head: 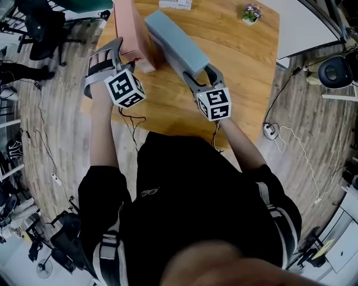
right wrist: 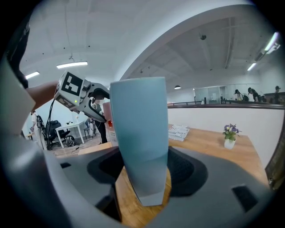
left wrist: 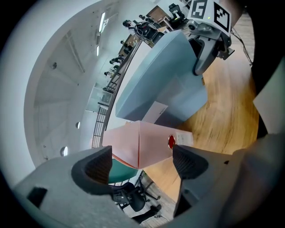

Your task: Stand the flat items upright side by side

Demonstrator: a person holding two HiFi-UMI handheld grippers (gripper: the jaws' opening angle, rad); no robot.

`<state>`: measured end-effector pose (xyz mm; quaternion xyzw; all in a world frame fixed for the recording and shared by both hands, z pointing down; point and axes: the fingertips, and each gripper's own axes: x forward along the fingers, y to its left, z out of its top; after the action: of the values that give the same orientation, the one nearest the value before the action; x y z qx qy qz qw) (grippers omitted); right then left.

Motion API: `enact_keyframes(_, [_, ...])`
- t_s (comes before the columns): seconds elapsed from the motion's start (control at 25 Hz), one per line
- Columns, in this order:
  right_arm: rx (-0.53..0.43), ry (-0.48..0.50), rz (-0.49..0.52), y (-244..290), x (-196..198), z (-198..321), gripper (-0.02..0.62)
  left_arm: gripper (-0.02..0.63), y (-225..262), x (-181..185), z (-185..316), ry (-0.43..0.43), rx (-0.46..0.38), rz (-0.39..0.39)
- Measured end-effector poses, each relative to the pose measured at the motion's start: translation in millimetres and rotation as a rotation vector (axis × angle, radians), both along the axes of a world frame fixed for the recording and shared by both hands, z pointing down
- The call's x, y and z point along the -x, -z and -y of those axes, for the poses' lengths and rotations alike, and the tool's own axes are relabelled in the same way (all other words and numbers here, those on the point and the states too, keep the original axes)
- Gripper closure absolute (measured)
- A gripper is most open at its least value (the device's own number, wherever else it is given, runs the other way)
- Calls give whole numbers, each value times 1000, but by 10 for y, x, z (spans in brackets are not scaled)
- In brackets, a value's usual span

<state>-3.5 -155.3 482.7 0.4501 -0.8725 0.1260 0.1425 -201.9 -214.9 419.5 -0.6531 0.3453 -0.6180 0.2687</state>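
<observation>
Right gripper jaws clamped on blue box, box's lower end on wooden table; left gripper jaws spread wide, gripping nothing (pink box just ahead of pads); pink box stands just left of blue box

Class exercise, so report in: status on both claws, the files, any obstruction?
Left claw open, facing upright pink file. Right claw shut on blue file, beside it. Small plant well clear.

Pink box stands upright just beside blue box.
</observation>
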Motion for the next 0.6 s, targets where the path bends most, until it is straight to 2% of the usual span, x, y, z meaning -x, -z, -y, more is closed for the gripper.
enact_keyframes(0.2, [7,-25,6,-14,220,85,296,173,-76,-28,20,-30,-3,19])
enact_keyframes(0.36, [16,-2,18,9,451,154,290,183,-112,6,37,-25,-1,10])
enact_keyframes(0.48, [31,61,34,9,580,145,266,184,-123,25,45,-32,-15,16])
enact_keyframes(0.6, [31,174,63,13,574,61,223,184,-124,-19,53,-41,-24,13])
